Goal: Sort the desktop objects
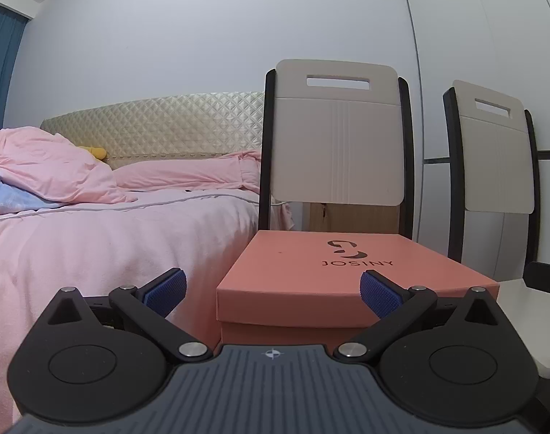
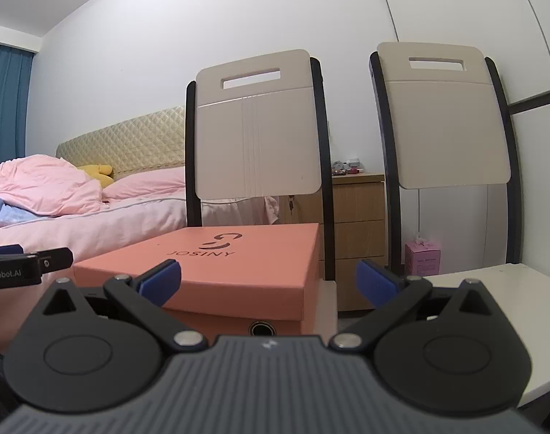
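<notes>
Pink bed [image 1: 94, 253] beside box [image 1: 329, 271], chair-backs [image 2: 257, 126] behind.

two chairs [image 2: 257, 126], one box [image 2: 238, 264], one bed [image 1: 94, 246]

The pink box [image 1: 347, 271] is seen to be matt card, smooth, with a dark printed logo. The chair backs [image 2: 255, 126] appear smooth and faintly sheened — pale panels set in glossy black frames. The bedding [image 1: 94, 246] is soft pink cloth, creased; the headboard [image 1: 159, 126] is quilted and shiny. The bedside cabinet [image 2: 358, 224] is shown in pale wood grain. Each gripper is made of matt black plastic with bright metal pins — the pads [image 1: 378, 294] are blue and finely textured.
</notes>
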Available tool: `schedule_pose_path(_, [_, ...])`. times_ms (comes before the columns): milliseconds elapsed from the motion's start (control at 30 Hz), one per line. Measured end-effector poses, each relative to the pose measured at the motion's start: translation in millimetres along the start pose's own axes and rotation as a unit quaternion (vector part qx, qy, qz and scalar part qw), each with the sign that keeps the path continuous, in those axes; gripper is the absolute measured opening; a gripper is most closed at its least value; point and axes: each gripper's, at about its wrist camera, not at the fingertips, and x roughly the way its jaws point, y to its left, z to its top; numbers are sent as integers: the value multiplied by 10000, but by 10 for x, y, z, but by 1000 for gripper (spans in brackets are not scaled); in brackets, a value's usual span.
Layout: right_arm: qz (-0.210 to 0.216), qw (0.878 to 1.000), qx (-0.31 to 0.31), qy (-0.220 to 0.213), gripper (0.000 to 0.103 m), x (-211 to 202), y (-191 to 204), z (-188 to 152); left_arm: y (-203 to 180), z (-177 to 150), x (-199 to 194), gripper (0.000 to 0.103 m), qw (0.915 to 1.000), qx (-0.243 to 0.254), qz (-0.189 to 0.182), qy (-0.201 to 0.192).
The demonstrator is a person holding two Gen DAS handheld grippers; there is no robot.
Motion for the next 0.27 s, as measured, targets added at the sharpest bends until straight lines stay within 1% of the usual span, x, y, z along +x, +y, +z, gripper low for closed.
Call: schedule_pose_path(267, [-55,10000,-22,29,103,-34,-34,4,18,-2,21,103,10000,-53,3,56])
